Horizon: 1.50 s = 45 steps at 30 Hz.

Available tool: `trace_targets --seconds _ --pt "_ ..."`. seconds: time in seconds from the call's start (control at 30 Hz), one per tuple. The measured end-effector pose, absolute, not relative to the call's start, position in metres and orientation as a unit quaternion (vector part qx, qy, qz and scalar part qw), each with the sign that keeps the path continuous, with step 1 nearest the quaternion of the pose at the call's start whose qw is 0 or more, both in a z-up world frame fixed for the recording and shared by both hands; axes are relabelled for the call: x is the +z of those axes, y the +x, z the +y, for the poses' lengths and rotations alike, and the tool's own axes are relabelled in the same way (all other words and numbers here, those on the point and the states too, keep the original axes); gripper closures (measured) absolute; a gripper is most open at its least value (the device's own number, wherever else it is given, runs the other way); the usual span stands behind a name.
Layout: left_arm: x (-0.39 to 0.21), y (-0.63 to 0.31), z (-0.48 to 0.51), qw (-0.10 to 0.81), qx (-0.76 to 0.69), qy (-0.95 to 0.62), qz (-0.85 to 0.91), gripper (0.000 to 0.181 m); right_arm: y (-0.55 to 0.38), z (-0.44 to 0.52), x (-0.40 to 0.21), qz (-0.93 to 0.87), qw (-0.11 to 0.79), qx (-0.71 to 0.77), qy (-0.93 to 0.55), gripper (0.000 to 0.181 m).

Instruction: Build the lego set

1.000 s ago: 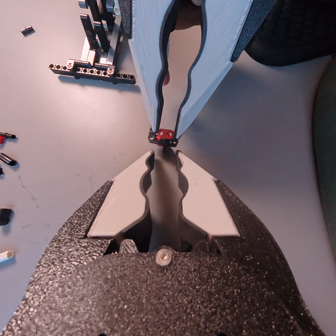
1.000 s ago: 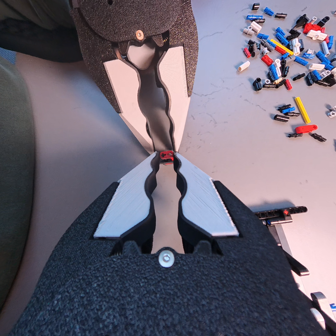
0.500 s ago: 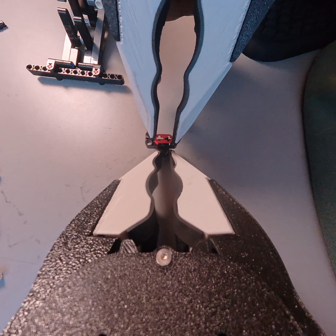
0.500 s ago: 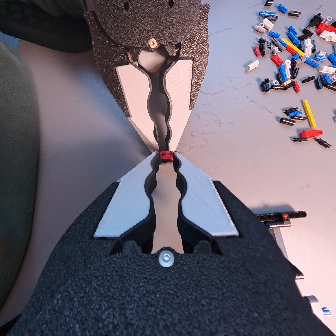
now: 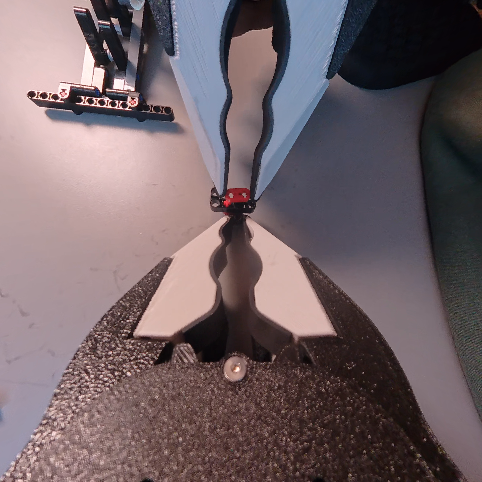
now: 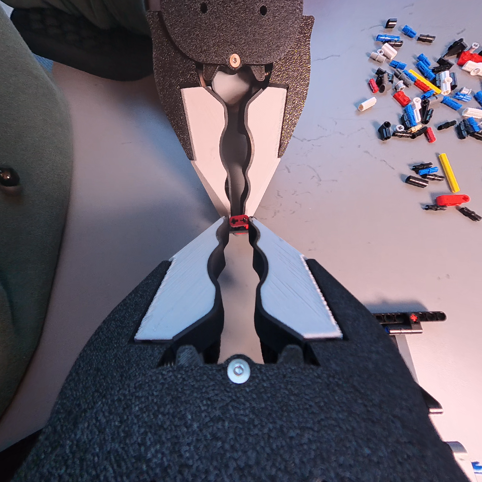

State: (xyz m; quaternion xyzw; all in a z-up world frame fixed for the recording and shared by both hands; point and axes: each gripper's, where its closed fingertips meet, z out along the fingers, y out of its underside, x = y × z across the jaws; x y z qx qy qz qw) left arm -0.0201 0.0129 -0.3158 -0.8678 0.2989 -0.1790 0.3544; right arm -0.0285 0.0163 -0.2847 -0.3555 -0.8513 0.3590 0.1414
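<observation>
A small red connector (image 5: 237, 195) sits on a short black beam (image 5: 233, 206). My right gripper (image 6: 238, 221) is shut on this small assembly and holds it above the table. It also shows in the left wrist view (image 5: 238, 195), coming in from the top. My left gripper (image 5: 236, 221) faces it tip to tip, with its fingers closed on a small black pin (image 5: 236, 216) that sticks out of the beam's near side. In the right wrist view the left gripper (image 6: 238, 212) comes from the top and touches the red connector (image 6: 238, 221). The pin is hidden there.
A partly built model of black beams (image 5: 101, 101) lies on the grey table, also at the right wrist view's lower right (image 6: 409, 317). A pile of loose pieces (image 6: 430, 86), a yellow axle (image 6: 448, 172) and a red part (image 6: 452, 199) lie far right. A person's green clothing (image 5: 456, 208) borders the table. My left and right fingertips are right by each other.
My left gripper's fingers were open around the pin one second ago and have closed on it. The right gripper kept its hold on the red and black assembly.
</observation>
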Motion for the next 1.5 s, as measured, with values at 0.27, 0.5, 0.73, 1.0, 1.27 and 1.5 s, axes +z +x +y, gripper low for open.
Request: trace_targets --seconds 0.27,0.5,0.73,1.0,1.27,1.5 --pt "-0.316 -0.02 0.013 0.356 -0.174 -0.867 0.302 0.174 -0.031 0.017 -0.286 -0.848 0.142 0.361 -0.36 0.167" --pt "-0.316 -0.02 0.013 0.357 -0.171 -0.866 0.304 0.174 -0.03 0.017 -0.286 -0.854 0.149 0.355 -0.35 0.167" --pt "-0.316 -0.019 0.012 0.356 -0.173 -0.866 0.305 0.174 -0.03 0.016 -0.287 -0.846 0.143 0.376 -0.349 0.167" --pt "-0.316 -0.019 0.012 0.355 -0.177 -0.865 0.307 0.174 -0.028 0.016 -0.289 -0.847 0.146 0.394 -0.326 0.167" --pt "-0.316 -0.019 0.012 0.352 -0.186 -0.866 0.303 0.174 -0.029 0.015 -0.29 -0.868 0.199 0.36 -0.278 0.167" --pt "-0.316 -0.018 0.011 0.349 -0.191 -0.866 0.304 0.174 -0.026 0.016 -0.299 -0.882 0.233 0.325 -0.249 0.173"
